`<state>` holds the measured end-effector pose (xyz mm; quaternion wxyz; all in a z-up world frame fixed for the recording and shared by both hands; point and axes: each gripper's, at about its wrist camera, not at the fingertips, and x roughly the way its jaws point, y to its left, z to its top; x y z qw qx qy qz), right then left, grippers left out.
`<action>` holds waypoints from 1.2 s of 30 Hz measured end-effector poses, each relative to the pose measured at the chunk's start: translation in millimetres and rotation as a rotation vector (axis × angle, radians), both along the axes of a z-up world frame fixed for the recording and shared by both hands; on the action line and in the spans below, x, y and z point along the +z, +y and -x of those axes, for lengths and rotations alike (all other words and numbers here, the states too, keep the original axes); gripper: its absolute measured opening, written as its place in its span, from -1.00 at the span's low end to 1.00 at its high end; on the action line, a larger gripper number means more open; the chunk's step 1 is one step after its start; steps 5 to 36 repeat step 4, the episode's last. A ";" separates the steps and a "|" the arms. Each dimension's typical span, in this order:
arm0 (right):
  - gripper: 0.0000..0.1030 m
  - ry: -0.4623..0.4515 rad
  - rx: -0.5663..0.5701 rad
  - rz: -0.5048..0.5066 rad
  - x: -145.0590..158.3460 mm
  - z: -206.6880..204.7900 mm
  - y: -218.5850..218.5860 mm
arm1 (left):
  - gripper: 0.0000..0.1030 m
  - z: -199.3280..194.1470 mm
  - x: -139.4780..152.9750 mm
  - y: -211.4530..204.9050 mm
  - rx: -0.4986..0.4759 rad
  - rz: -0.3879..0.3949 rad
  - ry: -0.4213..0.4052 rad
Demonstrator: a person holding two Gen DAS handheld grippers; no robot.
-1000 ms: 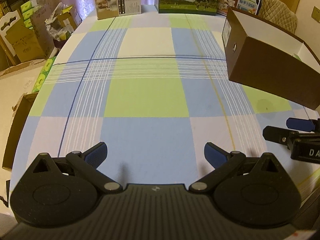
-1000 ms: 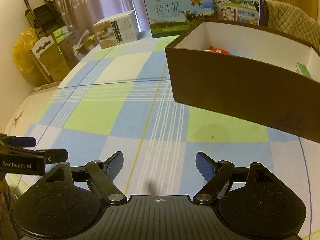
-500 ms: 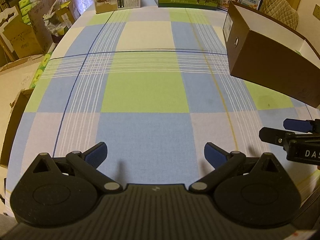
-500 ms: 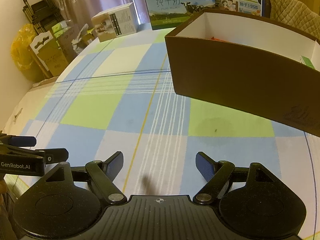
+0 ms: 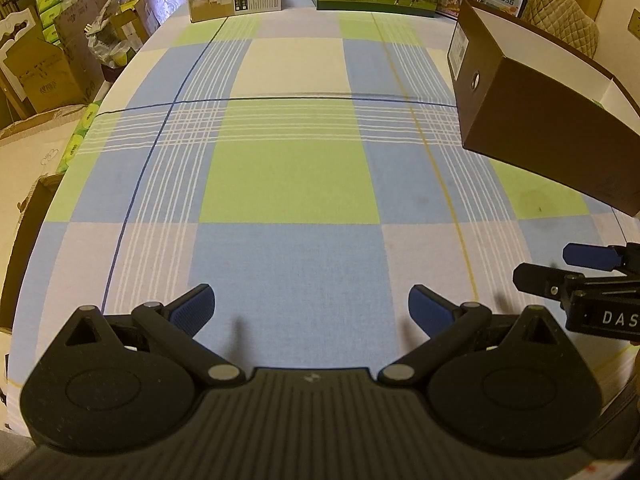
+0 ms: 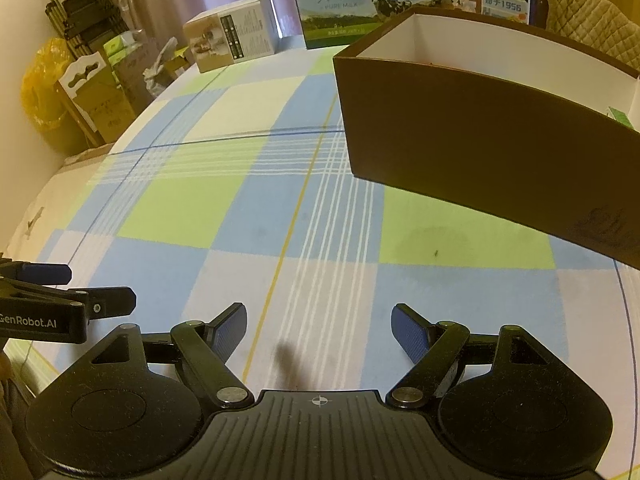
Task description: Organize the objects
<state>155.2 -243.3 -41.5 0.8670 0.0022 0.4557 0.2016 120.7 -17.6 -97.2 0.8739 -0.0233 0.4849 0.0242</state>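
Tongs spread wide, both yours: left tongs [image 5: 310, 310] and right tongs [image 6: 318, 330] empty over the checked tabletop [image 5: 288, 184], brown box [image 6: 480, 128] ahead.

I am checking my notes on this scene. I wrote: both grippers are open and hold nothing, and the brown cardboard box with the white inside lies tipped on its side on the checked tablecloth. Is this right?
One detail is wrong. The brown cardboard box with the white inside stands upright with its opening facing up, as the right wrist view shows. The rest holds: the left gripper and the right gripper are open and empty over the checked tablecloth.
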 end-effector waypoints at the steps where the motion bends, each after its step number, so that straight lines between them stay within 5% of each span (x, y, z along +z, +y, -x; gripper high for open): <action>1: 0.49 0.000 0.001 0.001 -0.1 -0.2 0.1 | 0.98 -0.5 0.1 0.3 -0.002 0.000 -0.001; 36: 0.49 0.000 0.002 0.004 -0.7 -0.7 0.8 | 0.98 -1.5 -1.3 0.4 -0.001 -0.001 -0.001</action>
